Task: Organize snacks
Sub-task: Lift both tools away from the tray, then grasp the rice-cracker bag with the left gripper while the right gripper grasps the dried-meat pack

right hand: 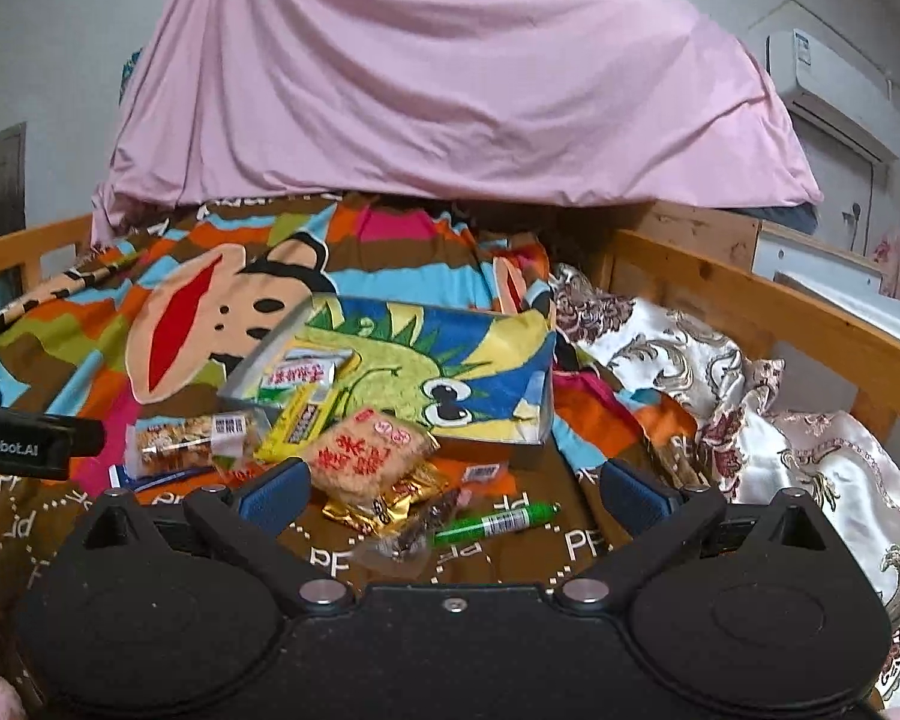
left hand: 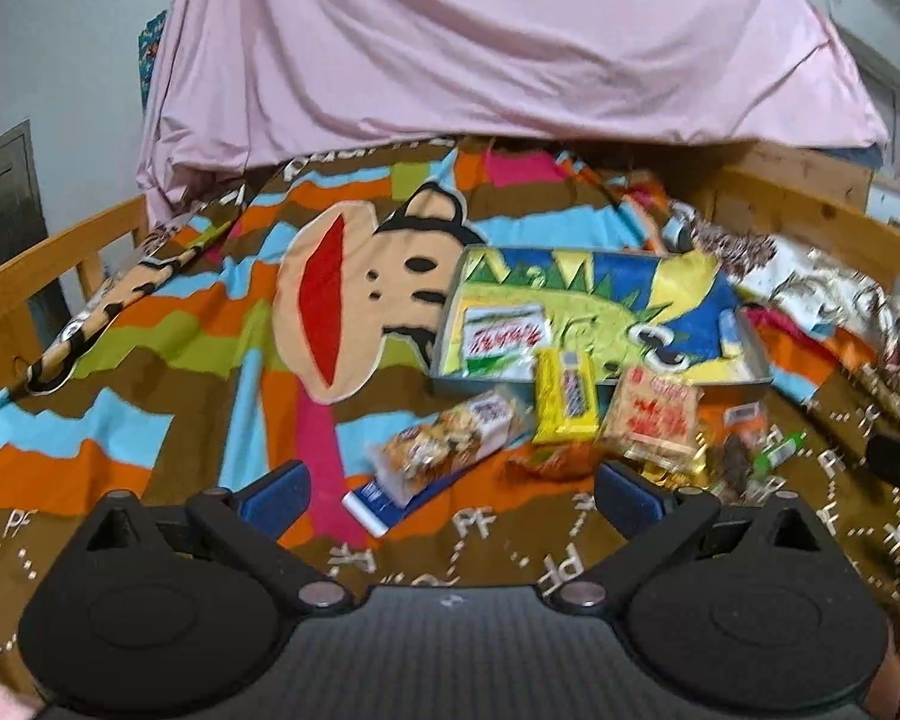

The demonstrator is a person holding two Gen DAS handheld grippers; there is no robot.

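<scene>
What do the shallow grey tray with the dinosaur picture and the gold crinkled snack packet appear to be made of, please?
Shallow grey tray: likely thin metal or stiff card; straight matte-grey walls, a printed or cloth lining.
Gold crinkled snack packet: probably metallised plastic foil; it is glossy and sharply creased.

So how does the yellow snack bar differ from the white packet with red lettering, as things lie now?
The white packet lies fully inside the tray; the yellow bar only leans over its front rim, mostly on the bedspread. The bar is narrow and yellow; the packet is wider and white with green edging. Both are sealed and untouched by either gripper.
</scene>
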